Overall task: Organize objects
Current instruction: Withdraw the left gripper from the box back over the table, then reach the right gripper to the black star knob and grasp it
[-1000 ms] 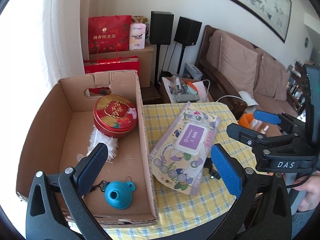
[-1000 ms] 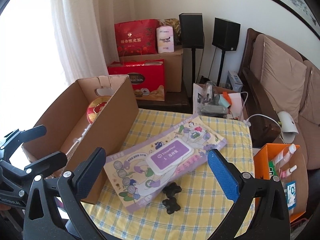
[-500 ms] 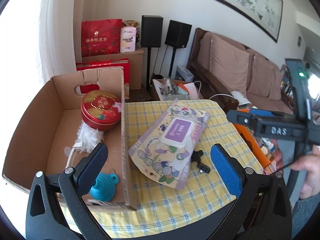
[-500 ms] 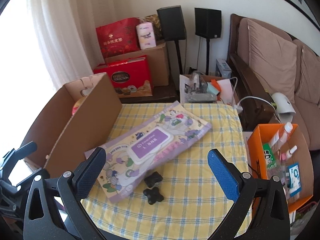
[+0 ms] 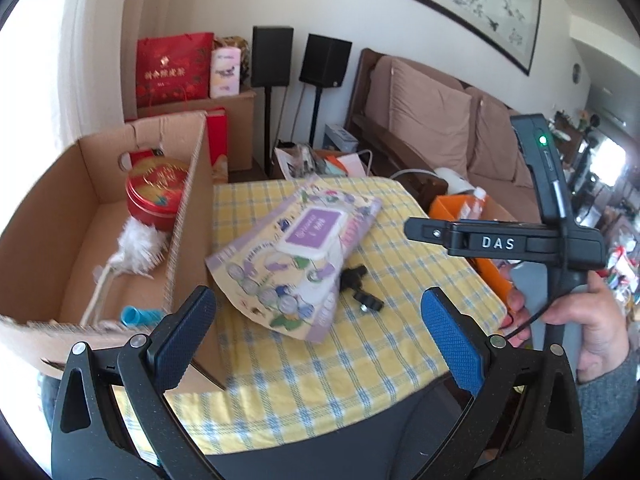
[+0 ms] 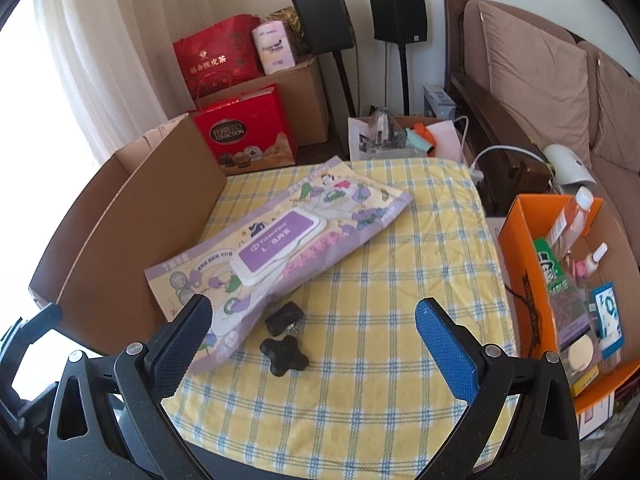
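Observation:
A purple wet-wipes pack (image 5: 296, 256) (image 6: 276, 240) lies slanted on the yellow checked tablecloth (image 5: 360, 360) (image 6: 380, 320), beside an open cardboard box (image 5: 44, 240) (image 6: 132, 208). Two black knobs (image 5: 362, 286) (image 6: 284, 340) rest by the pack's near corner. The box holds a red round tin (image 5: 154, 196), a white feather duster (image 5: 136, 246) and a teal funnel (image 5: 138, 314). My left gripper (image 5: 320, 328) hangs open above the table's near edge. My right gripper (image 6: 312, 336) is open over the knobs, and shows side-on (image 5: 500, 240) in a hand (image 5: 592, 320).
An orange box (image 6: 524, 264) of bottles and packets stands right of the table. Behind are red gift bags (image 6: 244, 128), brown cartons, two black speakers (image 6: 396, 12), a cluttered low box (image 6: 400, 136) and a brown sofa (image 6: 540, 92). A curtain (image 6: 100, 60) hangs at left.
Both grippers have pulled back and swung right, away from the box. The right gripper now sits higher and closer in the left wrist view. Nothing on the table moved.

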